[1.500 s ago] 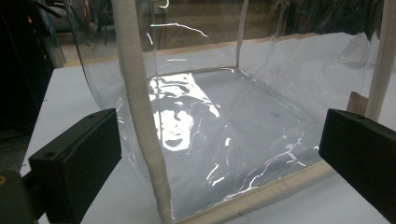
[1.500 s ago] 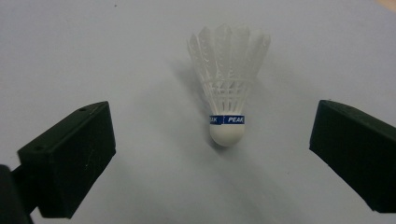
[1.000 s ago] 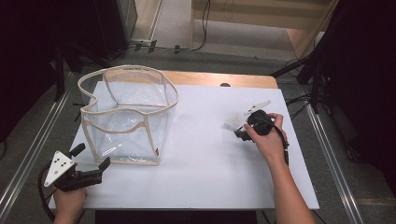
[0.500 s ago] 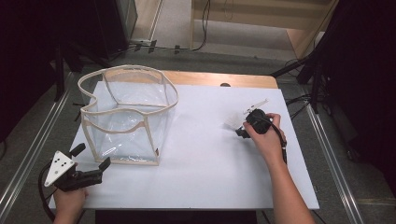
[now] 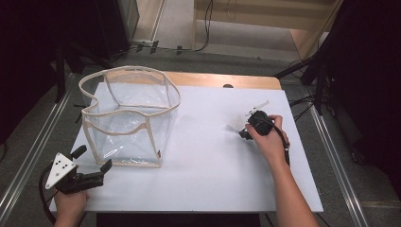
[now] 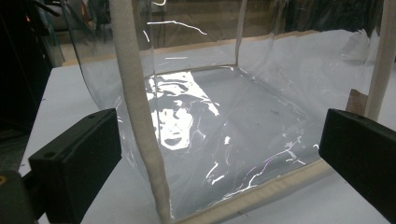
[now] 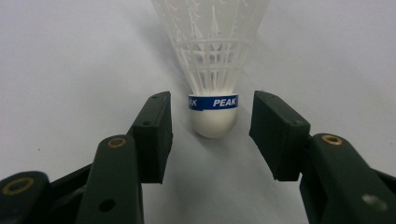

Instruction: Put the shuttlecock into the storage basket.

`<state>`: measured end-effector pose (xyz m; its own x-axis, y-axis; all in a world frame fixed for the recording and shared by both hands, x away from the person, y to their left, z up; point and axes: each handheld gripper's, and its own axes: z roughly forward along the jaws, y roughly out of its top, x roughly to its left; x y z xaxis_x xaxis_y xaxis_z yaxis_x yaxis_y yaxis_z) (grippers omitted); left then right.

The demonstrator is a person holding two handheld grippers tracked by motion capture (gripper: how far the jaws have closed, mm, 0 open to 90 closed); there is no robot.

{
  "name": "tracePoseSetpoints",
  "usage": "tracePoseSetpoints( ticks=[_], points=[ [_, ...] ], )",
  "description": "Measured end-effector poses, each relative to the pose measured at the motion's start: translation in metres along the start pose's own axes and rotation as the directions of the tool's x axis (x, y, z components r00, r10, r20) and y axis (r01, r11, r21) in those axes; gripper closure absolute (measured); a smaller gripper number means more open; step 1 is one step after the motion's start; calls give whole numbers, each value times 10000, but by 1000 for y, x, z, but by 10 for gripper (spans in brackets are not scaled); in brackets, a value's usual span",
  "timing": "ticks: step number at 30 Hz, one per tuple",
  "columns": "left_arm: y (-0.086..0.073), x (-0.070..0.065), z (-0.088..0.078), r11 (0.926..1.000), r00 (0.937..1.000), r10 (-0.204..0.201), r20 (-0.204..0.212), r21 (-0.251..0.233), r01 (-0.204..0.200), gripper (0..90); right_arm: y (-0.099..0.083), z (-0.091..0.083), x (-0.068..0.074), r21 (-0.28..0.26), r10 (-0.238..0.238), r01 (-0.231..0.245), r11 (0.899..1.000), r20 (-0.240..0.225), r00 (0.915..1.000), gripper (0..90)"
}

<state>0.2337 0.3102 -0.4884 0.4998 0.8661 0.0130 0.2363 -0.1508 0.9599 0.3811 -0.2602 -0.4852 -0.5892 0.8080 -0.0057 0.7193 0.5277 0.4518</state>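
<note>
High view: one clear bag [image 5: 130,116], one shuttlecock [image 5: 235,124] at 3 o'clock; right gripper [image 5: 247,128] jaws spread around its cork, left gripper [image 5: 90,165] spread at 7.

A white desk [image 5: 208,179] with a wooden edge [image 5: 222,80] at 12 o'clock stands on grey floor [image 5: 189,52]; metal rails [image 5: 33,156] flank it, dark curtains [image 5: 28,56] at 9 and 3, cables [image 5: 179,47] at 12
</note>
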Motion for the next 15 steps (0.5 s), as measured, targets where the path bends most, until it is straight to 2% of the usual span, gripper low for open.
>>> tracePoseSetpoints(
  ticks=[11,15],
  points=[
    [0,0,0,10000,10000,4,-7,33,-4,0,2,4,0,280,-65,62,9996,92,9999,521],
    [0,0,0,10000,10000,8,7,21,-8,0,3,6,1,391,-134,126,9992,207,9997,567]
  ],
)
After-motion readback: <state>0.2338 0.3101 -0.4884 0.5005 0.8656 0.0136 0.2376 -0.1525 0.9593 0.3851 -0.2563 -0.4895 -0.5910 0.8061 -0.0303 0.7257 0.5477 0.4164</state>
